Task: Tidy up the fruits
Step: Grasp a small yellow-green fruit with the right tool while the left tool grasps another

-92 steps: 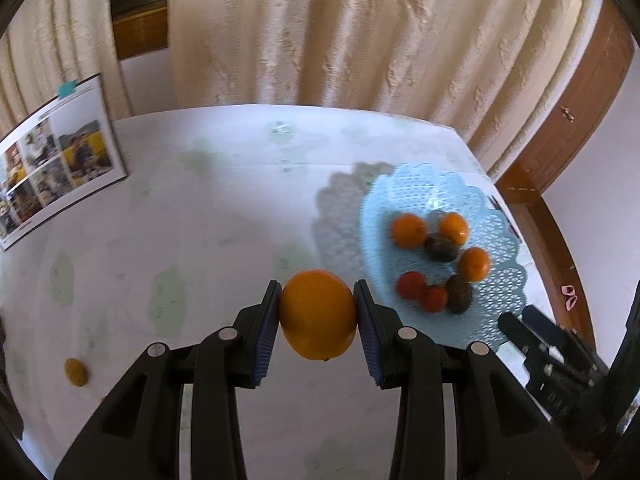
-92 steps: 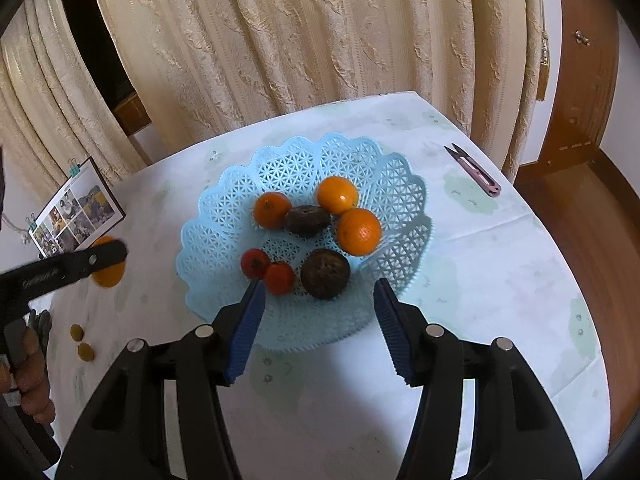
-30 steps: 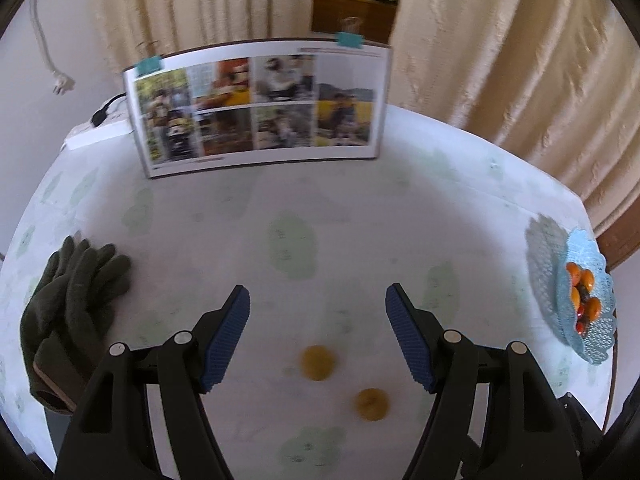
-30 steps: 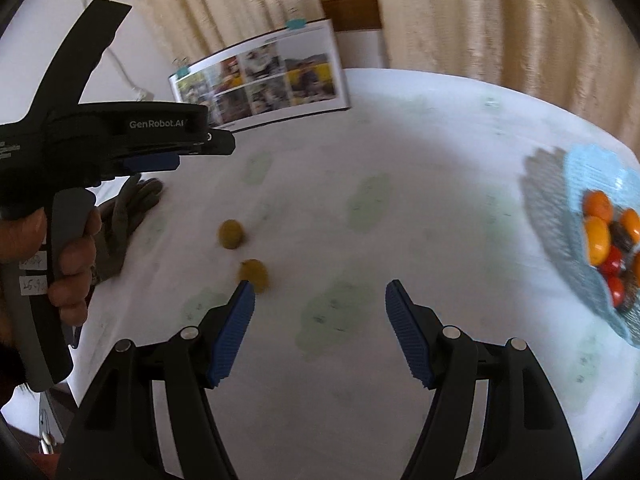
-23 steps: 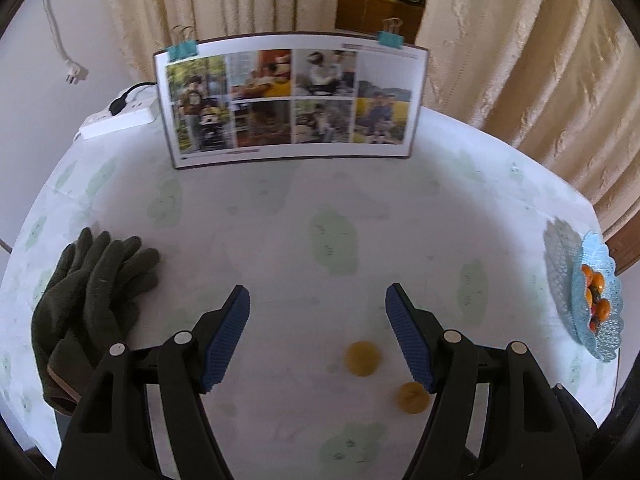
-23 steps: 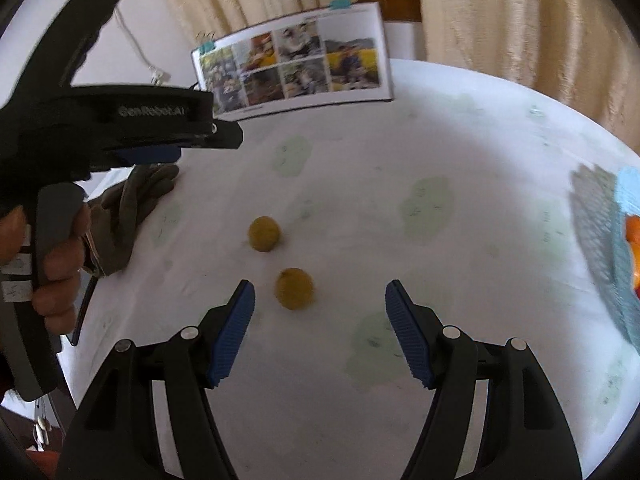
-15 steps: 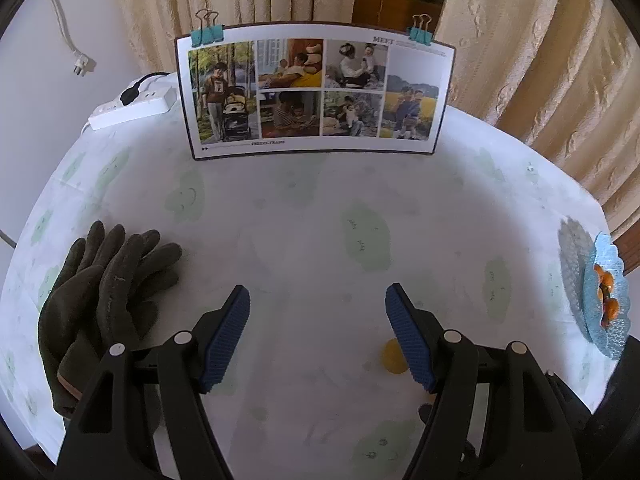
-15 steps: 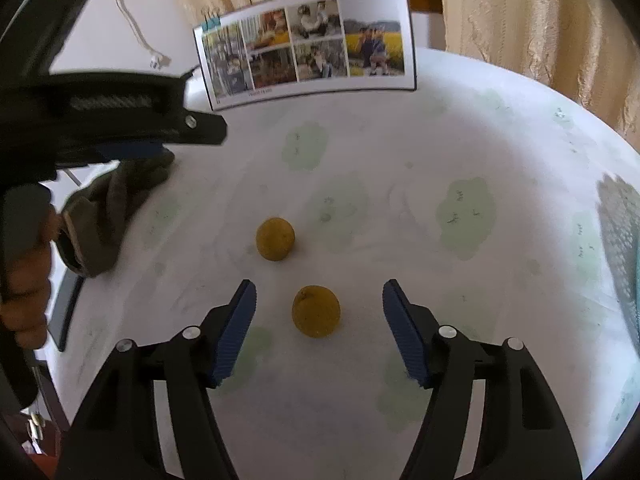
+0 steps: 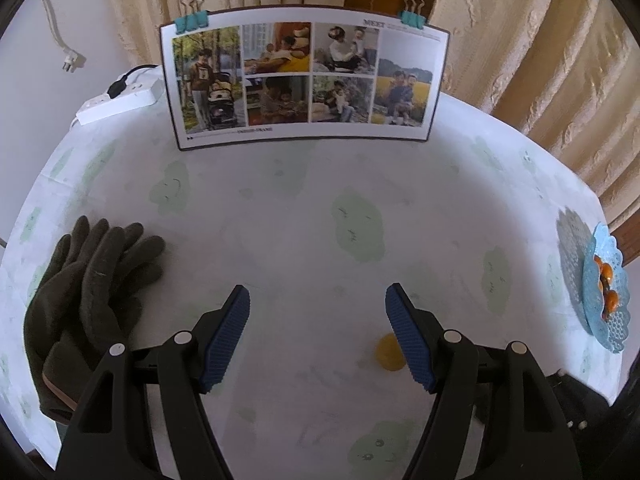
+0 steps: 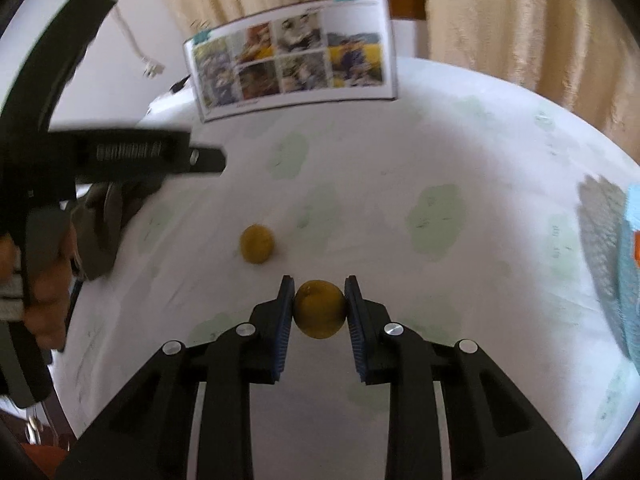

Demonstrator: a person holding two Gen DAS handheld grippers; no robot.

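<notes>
Two small yellow fruits are left outside the blue basket (image 9: pixel 608 320). One fruit (image 10: pixel 319 309) is squeezed by the right gripper (image 10: pixel 319 307) for carrying. The left gripper (image 9: pixel 318 336) is held wide apart, ready beside the other fruit (image 9: pixel 389 357).

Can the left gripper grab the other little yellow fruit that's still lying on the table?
Probably yes. The left gripper is open and empty, and the small round yellow fruit lies alone on the white tablecloth, with nothing between them.

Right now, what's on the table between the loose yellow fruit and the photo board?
Nothing: only bare white tablecloth lies between the small round yellow fruit and the clipped photo board, in the right wrist view.
</notes>
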